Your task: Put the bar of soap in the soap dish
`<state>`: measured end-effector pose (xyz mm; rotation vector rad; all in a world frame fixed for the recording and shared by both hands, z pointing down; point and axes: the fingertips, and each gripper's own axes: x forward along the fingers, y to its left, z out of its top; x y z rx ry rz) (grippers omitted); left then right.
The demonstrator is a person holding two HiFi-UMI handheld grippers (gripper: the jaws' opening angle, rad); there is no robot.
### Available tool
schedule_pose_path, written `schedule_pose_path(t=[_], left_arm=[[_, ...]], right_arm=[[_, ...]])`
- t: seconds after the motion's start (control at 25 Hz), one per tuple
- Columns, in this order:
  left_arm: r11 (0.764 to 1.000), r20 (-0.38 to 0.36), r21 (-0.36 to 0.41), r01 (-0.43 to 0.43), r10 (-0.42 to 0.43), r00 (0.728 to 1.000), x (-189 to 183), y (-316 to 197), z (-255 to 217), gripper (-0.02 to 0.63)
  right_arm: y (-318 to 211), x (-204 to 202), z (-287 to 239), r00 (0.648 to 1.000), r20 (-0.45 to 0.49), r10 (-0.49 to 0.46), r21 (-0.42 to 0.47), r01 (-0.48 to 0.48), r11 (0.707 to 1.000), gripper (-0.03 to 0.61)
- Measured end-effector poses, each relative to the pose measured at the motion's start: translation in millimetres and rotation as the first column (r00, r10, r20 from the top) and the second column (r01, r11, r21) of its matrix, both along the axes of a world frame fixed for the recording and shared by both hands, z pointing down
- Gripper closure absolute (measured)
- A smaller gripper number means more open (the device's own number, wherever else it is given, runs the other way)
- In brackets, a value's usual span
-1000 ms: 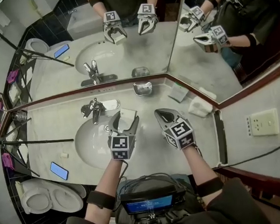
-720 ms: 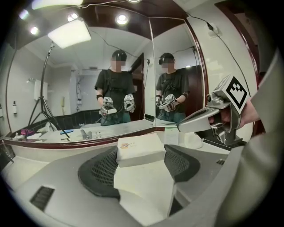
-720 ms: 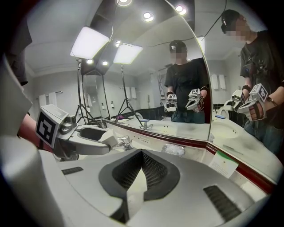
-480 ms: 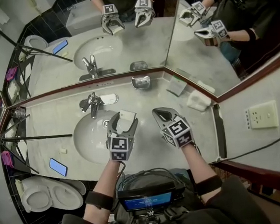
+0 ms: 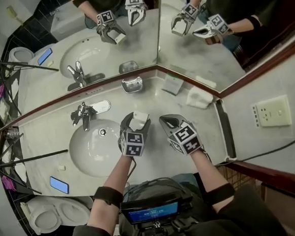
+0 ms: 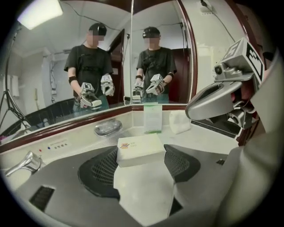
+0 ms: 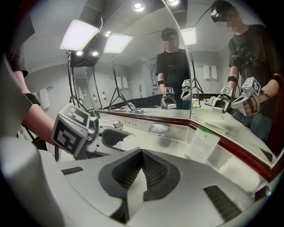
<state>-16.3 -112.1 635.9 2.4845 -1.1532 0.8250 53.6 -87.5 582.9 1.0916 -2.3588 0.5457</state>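
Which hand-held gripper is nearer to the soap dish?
Left. The left hand-held gripper, holding the boxed soap, is directly in front of the soap dish; the right hand-held gripper, shut and empty, is farther off to the right.

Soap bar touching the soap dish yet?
Apart. Head view shows bare counter between the soap bar, held in the left gripper, and the soap dish.
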Motion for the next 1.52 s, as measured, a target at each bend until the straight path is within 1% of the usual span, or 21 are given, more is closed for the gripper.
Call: schedule_pose_path(t=[0.08, 0.2, 0.44, 0.56, 0.96, 1.08, 1.16, 1.32, 1.4, 1.52], left_arm=[[0.999, 0.022, -0.038, -0.022, 0.023, 1.0, 12, -4, 17, 0.287], [0.996, 0.056, -0.069, -0.057, 0.061, 0.997, 28, -12, 39, 0.287], [0.989, 0.093, -0.13, -0.068, 0.08, 0.992, 42, -25, 74, 0.287], [0.984, 0.102, -0.153, -0.087, 0.103, 0.989, 48, -25, 86, 0.287], [0.961, 0.12, -0.263, -0.09, 0.126, 0.985, 46, -10, 120, 0.282], [0.951, 0.117, -0.298, -0.083, 0.123, 0.985, 44, -3, 129, 0.259], [0.948, 0.12, -0.306, -0.081, 0.123, 0.985, 42, -1, 129, 0.241], [0.954, 0.133, -0.291, -0.077, 0.12, 0.984, 39, -1, 122, 0.241], [0.96, 0.133, -0.273, -0.071, 0.111, 0.985, 36, -2, 113, 0.242], [0.972, 0.103, -0.224, -0.066, 0.091, 0.99, 35, -6, 83, 0.245]], right_arm=[[2, 8, 9, 1.0, -0.004, 0.014, -0.023, -0.014, 1.0, 0.558], [3, 16, 19, 1.0, -0.005, 0.029, -0.046, -0.029, 0.999, 0.558], [0, 28, 34, 0.999, -0.007, 0.047, -0.078, -0.047, 0.996, 0.558], [-1, 33, 39, 0.998, -0.011, 0.054, -0.09, -0.055, 0.994, 0.558], [0, 33, 43, 0.999, -0.009, 0.054, -0.111, -0.054, 0.992, 0.558], [0, 31, 43, 0.999, -0.007, 0.05, -0.111, -0.05, 0.992, 0.558], [-1, 30, 42, 0.999, -0.005, 0.048, -0.108, -0.048, 0.993, 0.558], [-1, 30, 40, 0.999, 0.002, 0.053, -0.104, -0.052, 0.993, 0.558], [-1, 31, 39, 0.998, 0.007, 0.057, -0.102, -0.056, 0.993, 0.558], [-1, 28, 34, 0.998, 0.02, 0.059, -0.095, -0.057, 0.994, 0.558]])
